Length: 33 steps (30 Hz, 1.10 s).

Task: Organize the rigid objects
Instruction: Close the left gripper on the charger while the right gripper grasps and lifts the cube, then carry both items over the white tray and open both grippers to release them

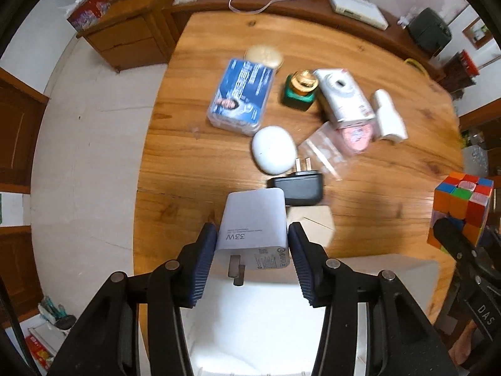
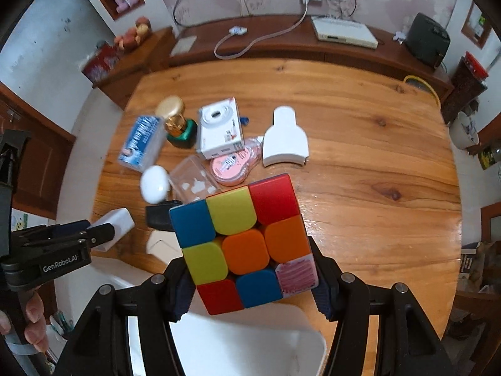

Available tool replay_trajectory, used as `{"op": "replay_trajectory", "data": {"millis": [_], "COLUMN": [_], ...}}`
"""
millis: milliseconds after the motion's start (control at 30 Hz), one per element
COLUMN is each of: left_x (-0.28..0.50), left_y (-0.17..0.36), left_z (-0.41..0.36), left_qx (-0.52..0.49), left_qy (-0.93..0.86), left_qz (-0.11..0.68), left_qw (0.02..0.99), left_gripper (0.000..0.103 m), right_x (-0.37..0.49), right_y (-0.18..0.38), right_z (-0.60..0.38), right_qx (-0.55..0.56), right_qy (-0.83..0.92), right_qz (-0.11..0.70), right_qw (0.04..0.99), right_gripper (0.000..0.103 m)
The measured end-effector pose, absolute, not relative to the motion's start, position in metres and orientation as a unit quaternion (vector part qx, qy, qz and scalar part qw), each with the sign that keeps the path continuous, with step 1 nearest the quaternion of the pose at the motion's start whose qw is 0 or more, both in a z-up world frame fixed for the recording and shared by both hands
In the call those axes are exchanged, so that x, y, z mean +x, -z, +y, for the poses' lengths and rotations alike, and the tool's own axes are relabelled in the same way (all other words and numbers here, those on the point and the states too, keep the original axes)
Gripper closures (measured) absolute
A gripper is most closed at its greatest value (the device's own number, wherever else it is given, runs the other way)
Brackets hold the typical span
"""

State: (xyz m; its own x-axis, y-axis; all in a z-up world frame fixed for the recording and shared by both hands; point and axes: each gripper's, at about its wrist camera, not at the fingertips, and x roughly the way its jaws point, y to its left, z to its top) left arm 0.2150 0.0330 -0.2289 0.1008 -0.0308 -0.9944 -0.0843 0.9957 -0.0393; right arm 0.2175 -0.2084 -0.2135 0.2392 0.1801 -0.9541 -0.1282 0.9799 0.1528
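My left gripper [image 1: 252, 241] is shut on a white 33W charger [image 1: 253, 219] and holds it above a white bin [image 1: 391, 269] at the table's near edge. My right gripper [image 2: 250, 285] is shut on a colourful puzzle cube [image 2: 247, 244], also held above the white bin [image 2: 250, 341]. The cube shows at the right edge of the left wrist view [image 1: 460, 210]. The left gripper with the charger [image 2: 116, 225] shows at the left of the right wrist view. Several loose items lie on the round wooden table [image 1: 375, 56].
On the table lie a black plug adapter [image 1: 297, 186], a white oval case [image 1: 274, 148], a blue-labelled box [image 1: 241, 95], a green and gold bottle [image 1: 300, 89], a white camera box [image 1: 344, 97], a pink packet [image 1: 357, 136], a white holder [image 1: 388, 114] and a cardboard piece [image 1: 313, 222].
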Motion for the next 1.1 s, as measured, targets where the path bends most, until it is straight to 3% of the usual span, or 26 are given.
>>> {"op": "replay_trajectory", "data": {"millis": [367, 567, 800, 1100], "left_x": [0.131, 0.096, 0.064, 0.042], "left_y": [0.111, 0.089, 0.122, 0.209], "left_z": [0.020, 0.006, -0.011, -0.027], "left_qx": [-0.032, 0.008, 0.059, 0.094], "left_qy": [0.060, 0.098, 0.117, 0.110], "left_qz": [0.579, 0.559, 0.584, 0.648], "left_qw": [0.812, 0.823, 0.801, 0.748], "left_gripper": [0.052, 0.052, 0.052, 0.053], "right_x": [0.155, 0.116, 0.071, 0.048], "right_y": [0.113, 0.072, 0.084, 0.183], "right_z": [-0.203, -0.198, -0.189, -0.185], "right_qx": [0.024, 0.003, -0.038, -0.071], "right_qy": [-0.126, -0.153, -0.180, -0.180], "right_qz": [0.528, 0.493, 0.505, 0.595], "right_qw": [0.840, 0.857, 0.843, 0.780], "right_gripper": [0.041, 0.041, 0.041, 0.041]}}
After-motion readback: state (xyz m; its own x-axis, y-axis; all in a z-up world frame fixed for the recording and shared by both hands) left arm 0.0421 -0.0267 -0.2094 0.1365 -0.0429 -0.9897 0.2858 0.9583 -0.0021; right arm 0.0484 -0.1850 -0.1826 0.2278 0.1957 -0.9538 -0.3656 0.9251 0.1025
